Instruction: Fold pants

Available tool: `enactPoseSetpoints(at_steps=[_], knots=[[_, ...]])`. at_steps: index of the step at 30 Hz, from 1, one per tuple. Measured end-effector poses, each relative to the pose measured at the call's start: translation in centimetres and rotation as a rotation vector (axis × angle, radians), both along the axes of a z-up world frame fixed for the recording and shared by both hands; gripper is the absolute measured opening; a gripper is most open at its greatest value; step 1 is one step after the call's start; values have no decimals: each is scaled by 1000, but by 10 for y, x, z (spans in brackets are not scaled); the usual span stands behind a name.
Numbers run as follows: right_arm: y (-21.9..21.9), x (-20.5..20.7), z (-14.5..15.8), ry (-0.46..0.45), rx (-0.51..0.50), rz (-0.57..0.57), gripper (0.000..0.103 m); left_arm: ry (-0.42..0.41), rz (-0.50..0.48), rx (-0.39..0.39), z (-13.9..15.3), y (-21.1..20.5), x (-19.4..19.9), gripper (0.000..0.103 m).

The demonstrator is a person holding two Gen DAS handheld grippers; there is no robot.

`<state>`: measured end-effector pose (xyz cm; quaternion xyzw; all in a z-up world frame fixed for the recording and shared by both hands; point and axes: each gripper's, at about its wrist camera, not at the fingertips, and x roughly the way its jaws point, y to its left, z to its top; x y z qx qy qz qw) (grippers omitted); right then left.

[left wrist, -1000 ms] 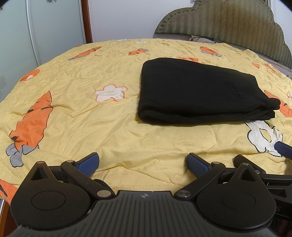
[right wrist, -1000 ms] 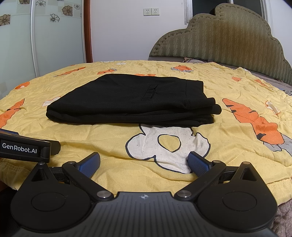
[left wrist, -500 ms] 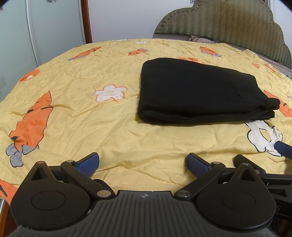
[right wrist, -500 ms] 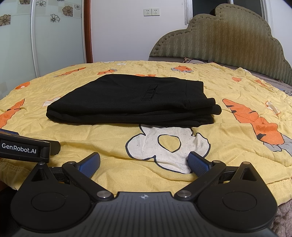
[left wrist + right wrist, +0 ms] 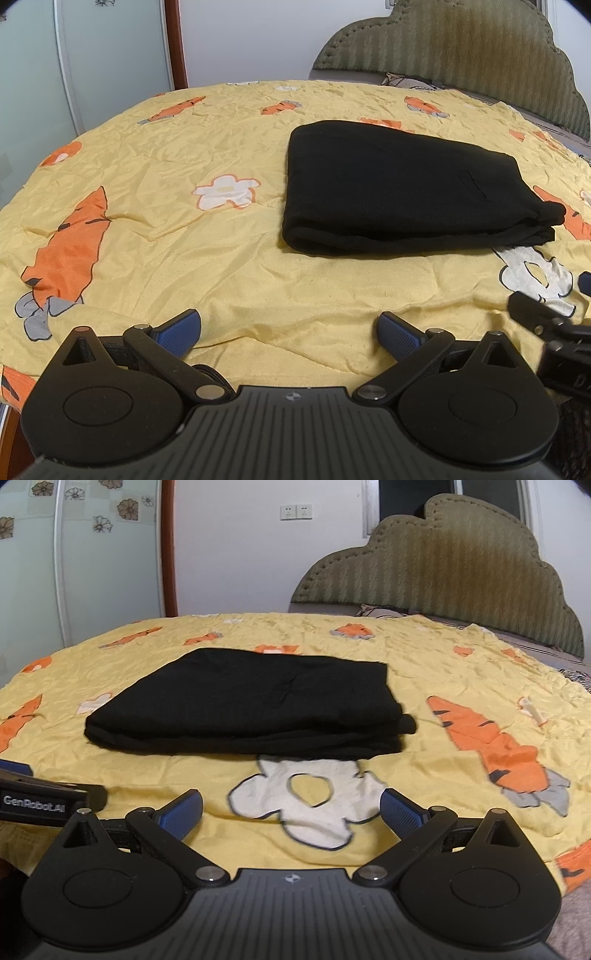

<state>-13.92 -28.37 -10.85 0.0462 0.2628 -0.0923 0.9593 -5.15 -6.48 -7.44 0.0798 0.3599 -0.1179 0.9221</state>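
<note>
Your black pants already lie in a compact, layered rectangle on the yellow carrot-print bedspread, toward the middle of the bed and well apart from both tools, so the folding looks essentially finished and what remains is a check. The left gripper and the right gripper both hover low near the bed's near edge with jaws spread wide and nothing between them. Seen from the right wrist, the layers at the right-hand end sit slightly staggered, one edge poking past the others. If you want a neater result, bring the right gripper in low and level, close lightly on that protruding edge only, and draw it back flush without lifting the stack. Keep the left gripper ready to press down gently on the rounded fold at the left end so the bundle does not slide on the wrinkled cover. Move slowly; soft knit layers will likely shift together if you tug. The green headboard behind is well clear of your work.
</note>
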Motion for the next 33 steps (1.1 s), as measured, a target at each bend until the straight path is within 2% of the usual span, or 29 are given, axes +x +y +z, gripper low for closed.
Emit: enactPoseSetpoints(at_steps=[8, 33], knots=[[-18, -7, 9, -17, 25, -6, 103, -26, 8, 12, 6, 1, 0, 103], [-14, -7, 8, -6, 11, 24, 103, -28, 13, 27, 8, 3, 2, 103]])
